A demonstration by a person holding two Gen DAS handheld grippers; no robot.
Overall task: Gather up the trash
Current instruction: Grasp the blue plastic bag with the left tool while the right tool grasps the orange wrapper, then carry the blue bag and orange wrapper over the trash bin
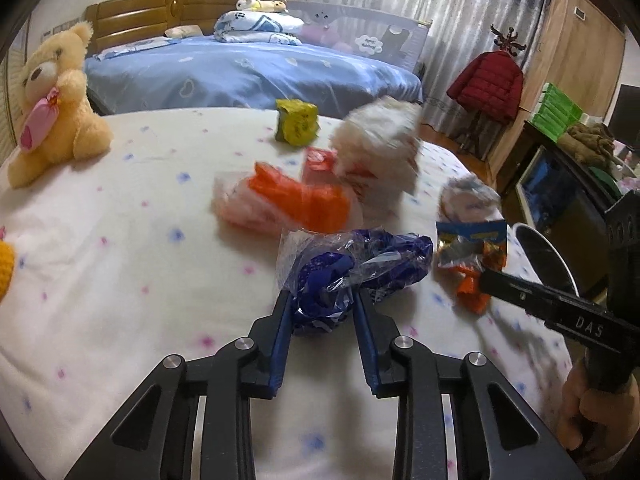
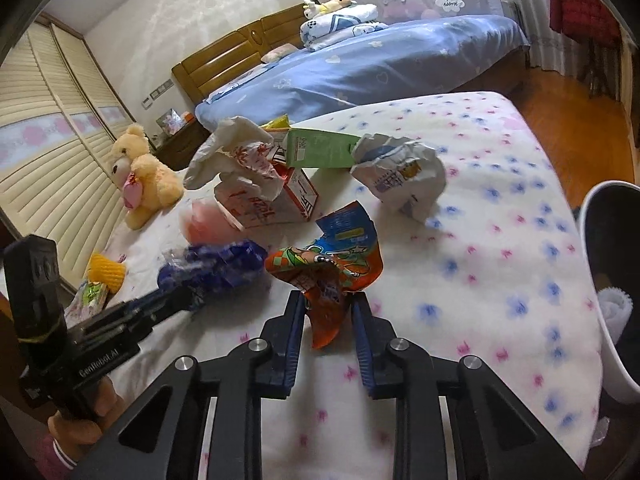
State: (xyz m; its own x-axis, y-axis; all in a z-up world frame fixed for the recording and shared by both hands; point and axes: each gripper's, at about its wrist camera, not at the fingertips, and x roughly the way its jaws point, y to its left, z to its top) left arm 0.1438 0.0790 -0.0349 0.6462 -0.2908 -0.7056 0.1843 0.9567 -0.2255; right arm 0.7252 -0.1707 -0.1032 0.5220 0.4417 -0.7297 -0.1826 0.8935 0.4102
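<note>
A: Trash lay scattered on the bed (image 2: 500,208), forward of both tongs. Left tongs (image 1: 322,300) were clamped on the blue plastic wrapper (image 1: 352,268); right tongs (image 2: 326,300) were clamped on the orange snack wrapper (image 2: 332,272).

B: Handling notes?

A: Judged from appearance only: both wrappers thin film, very light, crumpled, no stiffness to speak of. Probably slick. Nothing fragile. Best hold is a bunched fold, not a flat edge; each pair of tongs had the lower bunched end of its wrapper between the pads.

B: Orientation?

A: Blue wrapper's long axis ran from the left tongs forward and to their right, its free end away from the tips. Orange wrapper stood roughly along the right tongs' axis, its wide printed end opening forward and up, a tail hanging down between the jaws.

B: Remaining items?

A: Forward of the right tongs: red-and-white carton (image 2: 276,200), white plastic bag (image 2: 232,156) draped over it, green carton (image 2: 320,148), crumpled white wrapper (image 2: 400,176) forward-right. Bin (image 2: 612,280) sat at the right tongs' far right, off the bed's edge.

B: Non-trash?

A: Teddy bear (image 2: 140,172), far forward-left. Left alone.
</note>
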